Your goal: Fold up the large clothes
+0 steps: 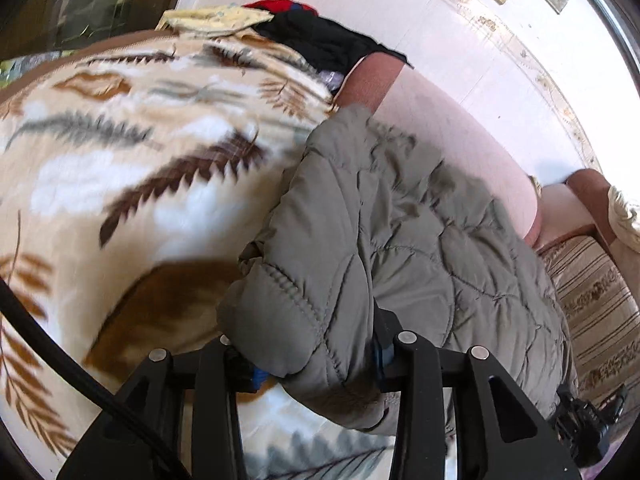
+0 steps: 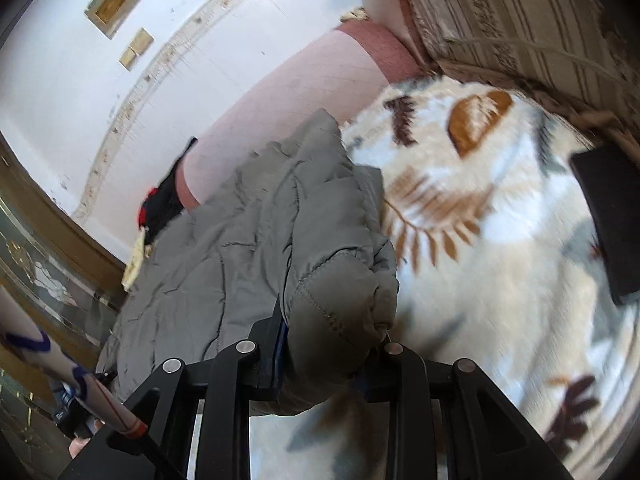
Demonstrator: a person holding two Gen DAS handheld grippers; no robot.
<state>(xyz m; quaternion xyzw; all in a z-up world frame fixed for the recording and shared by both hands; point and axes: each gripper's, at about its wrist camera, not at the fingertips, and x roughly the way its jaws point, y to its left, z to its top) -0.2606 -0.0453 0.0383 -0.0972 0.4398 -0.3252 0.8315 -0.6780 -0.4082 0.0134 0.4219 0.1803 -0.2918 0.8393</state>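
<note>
**Pinching a quilted grey jacket at both ends over a leaf-print blanket**

Looking along the left gripper [image 1: 316, 364], its two black jaws are clamped on a thick rolled edge of the puffy grey quilted jacket [image 1: 400, 232], blue pads pressing into the padding from either side. From that grip the jacket runs away toward one o'clock, hanging in crumpled folds over the cream fleece blanket with brown and grey fern leaves [image 1: 120, 168], which fills the view from seven to eleven o'clock. At twelve o'clock a heap of black, red and pale yellow clothes [image 1: 304, 32] lies at the blanket's far edge, against a pink padded headboard [image 1: 452, 136]. A beige striped cushion [image 1: 596, 300] sits at four o'clock. Just under the jacket's lower right end, at five o'clock, part of another black gripper shows.

From the right wrist view, the right gripper [image 2: 324, 360] likewise pinches a bunched, stitched corner of the same jacket, the padding bulging between and above its jaws. The rest of the garment spreads toward ten o'clock, touching the clothes heap. The fern blanket lies from one to five o'clock, blurred, with a flat black rectangular object [image 2: 608, 220] on it at three o'clock. At eight o'clock a pale sleeve with blue trim [image 2: 52, 364] reaches in, over dark gear I cannot make out clearly.
</note>
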